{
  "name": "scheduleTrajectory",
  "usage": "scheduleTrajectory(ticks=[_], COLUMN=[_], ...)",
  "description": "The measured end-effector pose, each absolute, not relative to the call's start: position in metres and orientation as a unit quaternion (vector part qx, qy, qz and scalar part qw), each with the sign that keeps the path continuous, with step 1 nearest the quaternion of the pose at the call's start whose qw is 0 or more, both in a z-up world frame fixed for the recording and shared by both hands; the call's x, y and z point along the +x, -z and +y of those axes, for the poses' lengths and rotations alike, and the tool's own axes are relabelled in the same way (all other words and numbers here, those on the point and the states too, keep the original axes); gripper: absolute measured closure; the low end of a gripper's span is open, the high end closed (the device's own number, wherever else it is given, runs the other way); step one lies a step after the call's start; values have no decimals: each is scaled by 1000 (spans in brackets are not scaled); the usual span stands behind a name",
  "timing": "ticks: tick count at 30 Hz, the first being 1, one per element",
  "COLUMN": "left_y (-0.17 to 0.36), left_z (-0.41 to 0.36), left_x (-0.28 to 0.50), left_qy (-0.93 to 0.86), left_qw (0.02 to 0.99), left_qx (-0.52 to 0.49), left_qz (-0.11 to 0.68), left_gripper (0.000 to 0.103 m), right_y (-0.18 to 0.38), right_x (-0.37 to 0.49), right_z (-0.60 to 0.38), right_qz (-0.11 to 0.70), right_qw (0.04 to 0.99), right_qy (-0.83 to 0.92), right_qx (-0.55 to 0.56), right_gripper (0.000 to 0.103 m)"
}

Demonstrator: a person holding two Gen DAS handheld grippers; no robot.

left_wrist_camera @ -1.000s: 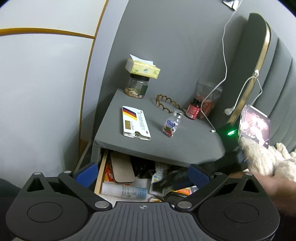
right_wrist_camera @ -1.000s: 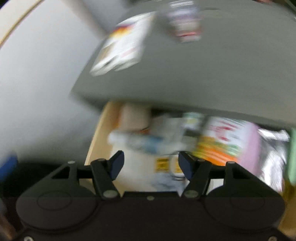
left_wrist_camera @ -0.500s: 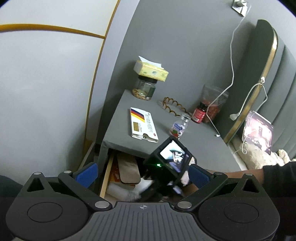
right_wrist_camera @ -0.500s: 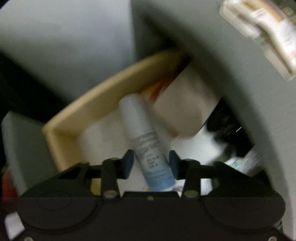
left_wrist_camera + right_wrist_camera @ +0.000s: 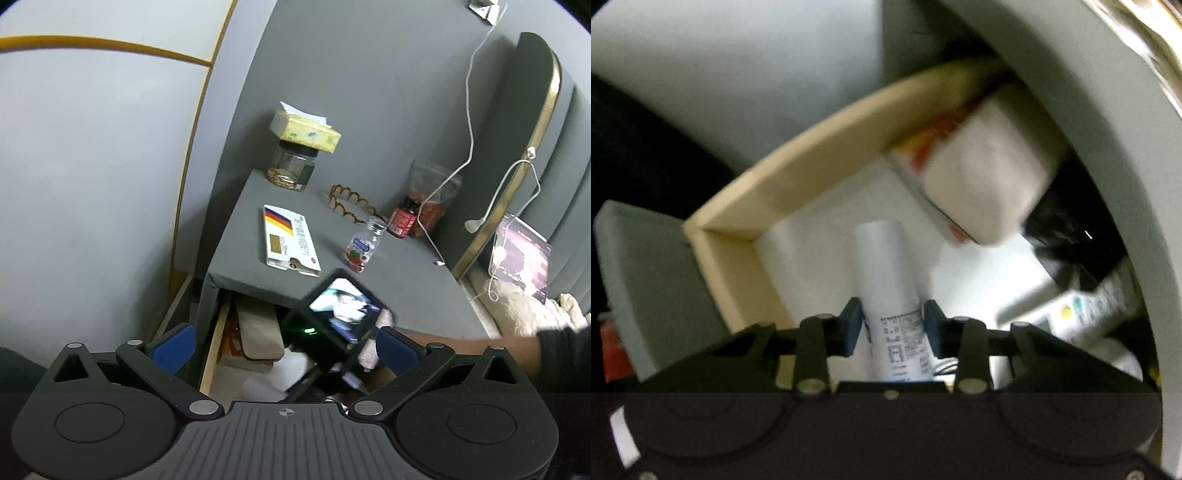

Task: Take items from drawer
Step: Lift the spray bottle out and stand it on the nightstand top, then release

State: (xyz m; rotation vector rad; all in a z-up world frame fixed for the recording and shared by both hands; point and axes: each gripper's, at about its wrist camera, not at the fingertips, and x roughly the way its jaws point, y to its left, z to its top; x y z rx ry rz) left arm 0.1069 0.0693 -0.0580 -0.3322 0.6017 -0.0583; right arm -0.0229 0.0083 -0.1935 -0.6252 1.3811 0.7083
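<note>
Bottle [image 5: 890, 288] in the drawer [image 5: 798, 166], pinched low on its label by the right gripper [image 5: 891, 325], looks light, smooth, likely slippery; left gripper [image 5: 284, 345] gapes empty.

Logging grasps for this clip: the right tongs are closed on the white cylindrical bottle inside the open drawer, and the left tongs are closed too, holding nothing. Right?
Not quite. The left tongs are open, not closed, as the left wrist view shows. The rest stands: the right tongs are closed on the white cylindrical bottle inside the open drawer.
</note>
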Motion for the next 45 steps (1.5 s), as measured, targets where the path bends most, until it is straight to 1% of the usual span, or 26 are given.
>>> scheduleTrajectory(ticks=[3,5,11,14,17,23,25,30,32,33,34,37,42,44,45], left_y=[58,59,62,63,63,65,65,66,69,69,70,70,70,70,70], left_z=[67,63,51,43,36,26,25,23,20,20,21,23,24,24,25], left_x=[106,109,116,117,117,119,117,116,119,121,122,123,123,123,122], left_qy=[31,38,56,63,66,63,61,55,44,41,38,38,38,37,36], left_qw=[942,943,939,940,941,943,943,942,940,939,938,938,938,938,938], left_qx=[-159,-151,-147,-135,-122,-90,-86,-76,-64,-63,-62,-67,-70,-73,-76], left_qz=[292,295,305,307,308,315,316,321,332,335,338,339,338,337,337], left_gripper=[0,0,0,0,0,0,0,0,0,0,0,0,0,0,0], right_y=[166,135,57,11,-6,15,18,49,64,64,65,67,60,58,56], right_x=[-31,-43,-76,-65,-24,73,81,103,102,97,92,86,73,69,66], right_z=[-29,-66,-165,-197,-213,-214,-215,-201,-196,-195,-193,-191,-190,-190,-191], right_qz=[598,564,462,421,421,426,427,428,431,430,427,423,422,412,405], right_qw=[711,753,845,874,880,890,891,892,890,891,892,893,892,897,901], right_qy=[-311,-307,-267,-241,-217,-159,-150,-142,-140,-135,-132,-134,-135,-130,-129], right_qx=[-200,-142,-17,23,27,-11,-15,-36,-51,-61,-72,-81,-86,-91,-90], right_gripper=[69,70,70,70,70,70,70,70,66,63,57,53,53,50,46])
